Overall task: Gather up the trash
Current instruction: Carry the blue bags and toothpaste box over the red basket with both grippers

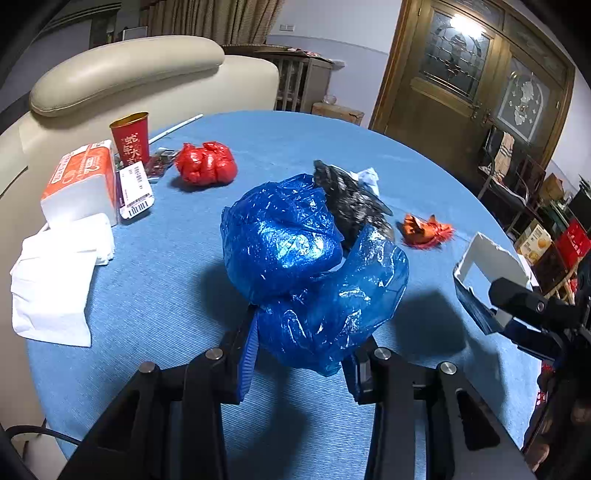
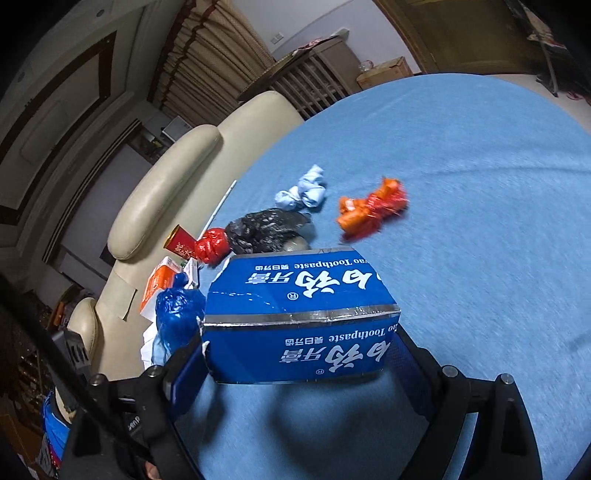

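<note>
- Two grippers sit nearest: the left gripper (image 1: 299, 354) is clamped on a crumpled blue plastic bag (image 1: 306, 258), lifted above the blue tablecloth (image 1: 166, 295); the right gripper (image 2: 295, 365) pinches a blue toothpaste box (image 2: 295, 325) held across its fingers (lettering upside down).
- Mid-table lie a black crumpled bag (image 1: 351, 199), an orange-red wrapper (image 1: 424, 229) to its right, and a pale blue tissue wad (image 2: 306, 192) beyond.
- Left side holds white napkins (image 1: 55, 280), an orange tissue pack (image 1: 81, 177), a red knotted bag (image 1: 205, 164) and a red cup (image 1: 131, 136).
- Beyond the table's left edge stands a cream leather armchair (image 1: 125, 70).
- Farthest are beige curtains (image 1: 221, 18) and a wooden door (image 1: 472, 85) with patterned glass at the right.
</note>
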`<state>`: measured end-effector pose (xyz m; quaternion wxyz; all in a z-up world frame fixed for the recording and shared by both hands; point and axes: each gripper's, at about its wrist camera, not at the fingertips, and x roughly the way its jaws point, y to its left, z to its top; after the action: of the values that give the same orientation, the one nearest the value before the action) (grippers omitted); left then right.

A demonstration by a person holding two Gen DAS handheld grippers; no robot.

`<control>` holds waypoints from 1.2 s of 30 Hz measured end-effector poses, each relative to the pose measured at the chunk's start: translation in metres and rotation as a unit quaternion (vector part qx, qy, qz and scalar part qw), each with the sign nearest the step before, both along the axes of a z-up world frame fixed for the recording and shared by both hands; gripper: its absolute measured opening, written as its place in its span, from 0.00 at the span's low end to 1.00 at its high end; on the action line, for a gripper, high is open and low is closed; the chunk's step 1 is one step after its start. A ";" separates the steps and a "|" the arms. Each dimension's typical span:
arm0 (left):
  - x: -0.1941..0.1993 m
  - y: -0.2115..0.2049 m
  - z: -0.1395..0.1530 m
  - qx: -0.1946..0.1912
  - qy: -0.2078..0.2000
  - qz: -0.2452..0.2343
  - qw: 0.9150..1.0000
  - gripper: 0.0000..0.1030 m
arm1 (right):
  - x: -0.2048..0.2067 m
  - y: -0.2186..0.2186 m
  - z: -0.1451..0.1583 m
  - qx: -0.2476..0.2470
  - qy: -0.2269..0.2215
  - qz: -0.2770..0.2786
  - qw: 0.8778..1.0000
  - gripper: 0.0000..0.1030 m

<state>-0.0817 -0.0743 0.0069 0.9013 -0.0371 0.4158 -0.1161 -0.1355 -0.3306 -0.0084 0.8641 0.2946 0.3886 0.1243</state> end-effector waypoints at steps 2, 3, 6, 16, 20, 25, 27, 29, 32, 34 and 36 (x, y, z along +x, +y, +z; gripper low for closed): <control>-0.002 -0.004 0.000 0.002 0.001 -0.004 1.000 0.40 | -0.007 -0.006 -0.002 0.002 0.003 -0.007 1.000 0.89; -0.003 -0.007 0.000 0.004 0.001 -0.007 1.000 0.40 | -0.011 -0.008 -0.003 0.004 0.005 -0.009 1.000 0.89; -0.005 -0.012 0.000 0.007 0.001 -0.013 1.000 0.40 | -0.021 -0.014 -0.003 0.005 0.004 -0.015 1.000 0.89; -0.009 -0.023 -0.001 0.018 0.005 -0.023 1.000 0.40 | -0.042 -0.028 0.003 0.008 -0.004 -0.032 0.999 0.89; -0.010 -0.028 -0.002 0.019 0.005 -0.028 0.999 0.40 | -0.050 -0.035 0.003 0.003 -0.004 -0.043 0.999 0.89; -0.013 -0.035 -0.001 0.019 0.005 -0.038 0.999 0.40 | -0.062 -0.044 0.005 -0.013 -0.008 -0.058 0.998 0.89; -0.014 -0.039 0.000 0.020 0.004 -0.042 0.999 0.40 | -0.067 -0.049 0.005 -0.014 -0.009 -0.064 0.998 0.89; -0.015 -0.043 0.001 0.021 0.003 -0.047 0.999 0.40 | -0.071 -0.054 0.005 -0.014 -0.010 -0.071 0.997 0.89; -0.017 -0.050 0.002 0.023 0.002 -0.056 0.998 0.40 | -0.077 -0.060 0.005 -0.014 -0.011 -0.078 0.997 0.89; -0.019 -0.056 0.003 0.025 0.001 -0.062 0.998 0.40 | -0.079 -0.065 0.005 -0.013 -0.010 -0.083 0.996 0.89; -0.021 -0.061 0.003 0.027 0.000 -0.068 0.997 0.40 | -0.084 -0.070 0.004 -0.011 -0.011 -0.088 0.996 0.89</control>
<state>-0.1027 -0.1356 0.0103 0.8919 0.0159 0.4203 -0.1660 -0.2197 -0.4001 -0.0042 0.8792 0.3166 0.3531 0.0462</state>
